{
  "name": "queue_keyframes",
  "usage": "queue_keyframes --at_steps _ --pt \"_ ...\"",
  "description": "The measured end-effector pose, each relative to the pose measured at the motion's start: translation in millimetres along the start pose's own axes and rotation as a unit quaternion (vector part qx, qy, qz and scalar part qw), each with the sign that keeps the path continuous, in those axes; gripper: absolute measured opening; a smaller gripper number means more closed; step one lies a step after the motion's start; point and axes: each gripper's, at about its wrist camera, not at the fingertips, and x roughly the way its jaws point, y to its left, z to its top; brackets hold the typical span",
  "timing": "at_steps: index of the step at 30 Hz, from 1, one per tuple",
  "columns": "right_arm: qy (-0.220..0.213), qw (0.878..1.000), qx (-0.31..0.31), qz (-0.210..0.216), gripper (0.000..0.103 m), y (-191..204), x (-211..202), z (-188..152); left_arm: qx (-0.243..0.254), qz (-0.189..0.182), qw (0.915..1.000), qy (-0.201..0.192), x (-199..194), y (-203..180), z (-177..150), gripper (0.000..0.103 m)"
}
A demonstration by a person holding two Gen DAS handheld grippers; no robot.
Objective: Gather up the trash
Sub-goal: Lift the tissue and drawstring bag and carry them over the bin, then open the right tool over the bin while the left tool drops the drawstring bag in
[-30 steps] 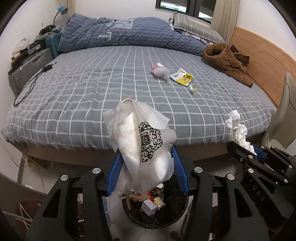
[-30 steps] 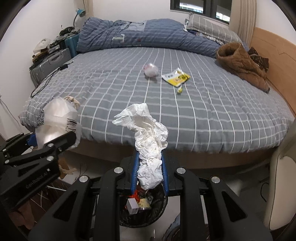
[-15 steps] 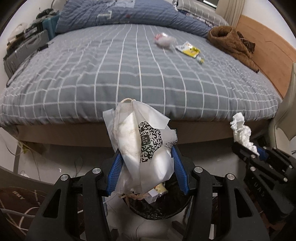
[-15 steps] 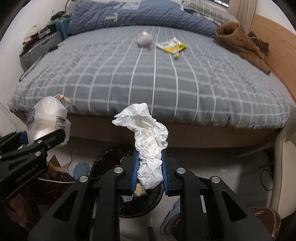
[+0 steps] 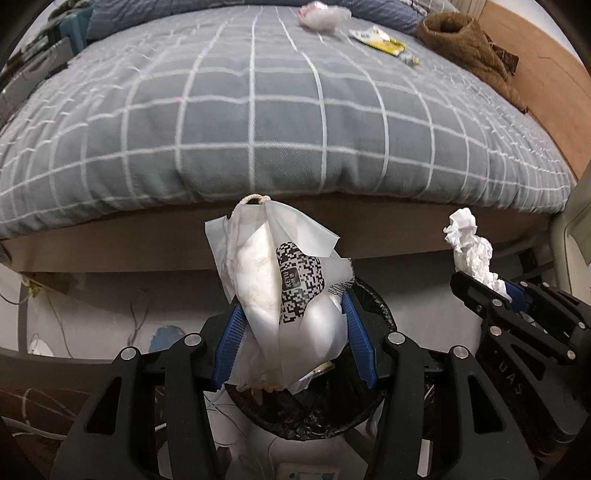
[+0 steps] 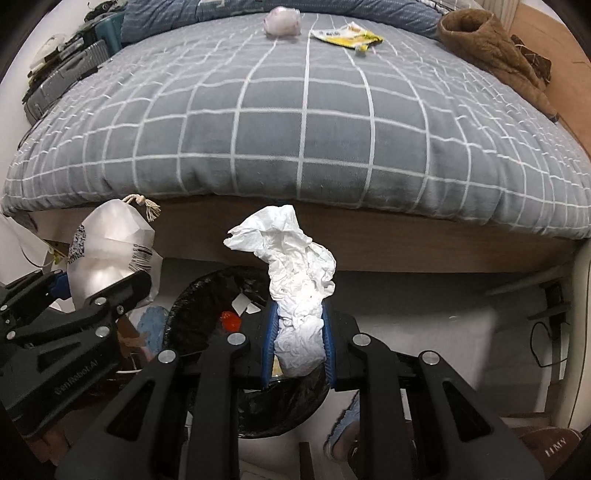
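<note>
Both views tipped down; bag [image 5: 284, 295] reads "KEYU".

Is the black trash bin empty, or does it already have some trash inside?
Not empty. The black trash bin already holds paper scraps and a red piece, seen in the right wrist view.

Grey checked bed [image 6: 303, 122], brown jacket [image 6: 491, 48] at its right edge, suitcase [image 6: 62, 81] left

grey checked bed [image 6: 303, 122], pink-white wad [image 6: 281, 21] and yellow wrapper [image 6: 345, 36] at far end, brown jacket [image 6: 491, 48] on right, floor [image 6: 461, 332] below with black-lined bin [image 6: 207, 306]
</note>
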Motion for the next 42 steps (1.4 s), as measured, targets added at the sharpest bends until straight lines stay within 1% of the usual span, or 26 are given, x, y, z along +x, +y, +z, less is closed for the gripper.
queue_keyframes --at_steps 5,11,15,17,19,21,23,25,33,37,40,42 --pt "0.015 1.000 0.008 -0.002 0.020 -10.8 12.9 -4.1 -0.002 -0.006 0.9996 0.028 26.7 -4.1 -2.1 0.051" --pt "0.039 0.999 0.022 -0.006 0.020 -24.4 26.9 -13.1 0.016 -0.023 0.9983 0.050 45.6 -17.8 -8.6 0.054" --pt "0.048 0.998 0.028 -0.003 0.020 -24.9 34.1 -14.6 0.023 -0.024 0.9981 0.051 49.1 -19.5 -10.1 0.063" --pt "0.049 0.998 0.025 -0.002 0.020 -21.5 36.8 -14.2 0.027 -0.021 0.9983 0.047 50.1 -17.9 -11.4 0.071" --pt "0.052 0.998 0.022 -0.003 0.020 -16.6 41.1 -12.0 0.028 -0.017 0.9986 0.042 49.3 -14.9 -10.6 0.082" --pt "0.055 0.998 0.022 0.000 0.020 -11.9 45.5 -10.1 0.028 -0.014 0.9988 0.038 48.1 -8.7 -8.9 0.085" --pt "0.057 0.998 0.018 0.003 0.020 -8.6 48.3 -11.4 0.022 -0.009 0.9992 0.031 43.4 -2.1 -6.7 0.093" --pt "0.058 0.998 0.017 0.006 0.020 -3.8 50.3 -11.5 0.011 0.001 0.9997 0.019 39.5 8.8 -7.4 0.096" --pt "0.072 0.997 0.006 0.035 0.020 30.9 59.7 -11.4 -0.027 0.020 0.9994 -0.001 20.6 53.8 -7.7 0.097" --pt "0.077 0.996 -0.006 0.043 0.021 50.0 62.2 -12.2 -0.037 0.027 0.9990 -0.001 14.1 71.9 -10.2 0.097" --pt "0.078 0.996 -0.017 0.044 0.024 62.9 62.2 -13.4 -0.047 0.027 0.9985 -0.001 11.8 78.3 -11.7 0.097" --pt "0.077 0.996 -0.024 0.041 0.032 68.1 63.1 -15.4 -0.047 0.028 0.9985 -0.006 9.1 79.9 -10.8 0.097"
